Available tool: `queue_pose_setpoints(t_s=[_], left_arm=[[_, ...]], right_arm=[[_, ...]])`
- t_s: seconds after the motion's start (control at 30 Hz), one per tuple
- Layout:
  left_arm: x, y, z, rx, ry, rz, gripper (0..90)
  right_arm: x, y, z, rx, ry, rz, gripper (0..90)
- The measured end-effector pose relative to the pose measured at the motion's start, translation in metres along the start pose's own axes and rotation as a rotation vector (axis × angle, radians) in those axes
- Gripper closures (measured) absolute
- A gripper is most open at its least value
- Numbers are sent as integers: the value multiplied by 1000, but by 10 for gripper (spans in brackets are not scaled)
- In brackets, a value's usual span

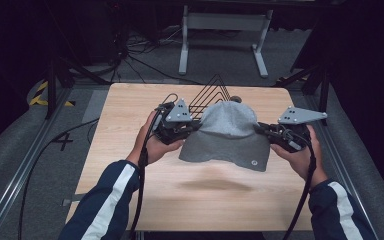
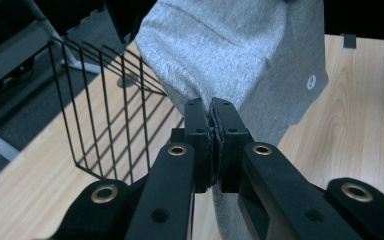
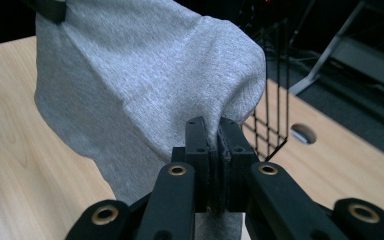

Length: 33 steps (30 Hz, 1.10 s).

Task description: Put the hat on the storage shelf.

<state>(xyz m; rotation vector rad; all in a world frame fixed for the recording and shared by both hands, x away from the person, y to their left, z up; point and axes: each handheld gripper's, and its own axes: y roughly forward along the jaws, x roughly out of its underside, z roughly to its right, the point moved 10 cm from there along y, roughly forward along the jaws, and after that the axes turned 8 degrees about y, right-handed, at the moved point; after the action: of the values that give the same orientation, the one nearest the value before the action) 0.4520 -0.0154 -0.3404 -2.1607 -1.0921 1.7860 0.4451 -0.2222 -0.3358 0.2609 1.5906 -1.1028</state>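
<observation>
Both grippers, left (image 1: 192,129) and right (image 1: 262,131), are pinching opposite edges of the grey garment (image 1: 228,137), holding it clear above the wooden table (image 1: 130,165) before the wire rack (image 1: 210,95), where it probably is heading next.

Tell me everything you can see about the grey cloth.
The grey cloth is a soft, heathered knit garment with visible seams and a small round white logo near its lower hem. It hangs above the wooden table, casting a shadow there, held on either side by the shut left tongs and right tongs.
</observation>
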Motion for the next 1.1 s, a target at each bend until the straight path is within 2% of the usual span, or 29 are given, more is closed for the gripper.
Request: queue_pose_setpoints(t_s=[0.2, 0.4, 0.57, 0.63, 0.67, 0.7, 0.73, 0.87, 1.1], left_arm=[[-16, -9, -17, -35, -2, 18, 869], [-33, -17, -43, -89, -24, 46, 870], [-47, -22, -62, -105, -41, 72, 870], [-52, -23, -73, -117, -38, 75, 870], [-52, -23, -73, -117, -38, 75, 870], [-55, -23, -77, -117, -44, 79, 870], [-57, -23, -80, -118, -48, 81, 871], [-64, -23, -95, -117, -77, 97, 870], [-73, -21, -123, -168, -89, 92, 870]], right_arm=[[-31, -11, 5, 26, -25, 39, 853], [-55, -11, 13, 50, -42, 60, 853], [-80, -12, 20, 62, -43, 83, 853], [-93, -10, 26, 72, -51, 88, 853], [-97, -9, 28, 75, -50, 89, 853], [-97, -9, 28, 75, -50, 89, 853], [-106, -8, 32, 73, -47, 97, 854], [-119, -7, 37, 77, -54, 107, 854], [-141, 1, 53, 88, -40, 130, 853]])
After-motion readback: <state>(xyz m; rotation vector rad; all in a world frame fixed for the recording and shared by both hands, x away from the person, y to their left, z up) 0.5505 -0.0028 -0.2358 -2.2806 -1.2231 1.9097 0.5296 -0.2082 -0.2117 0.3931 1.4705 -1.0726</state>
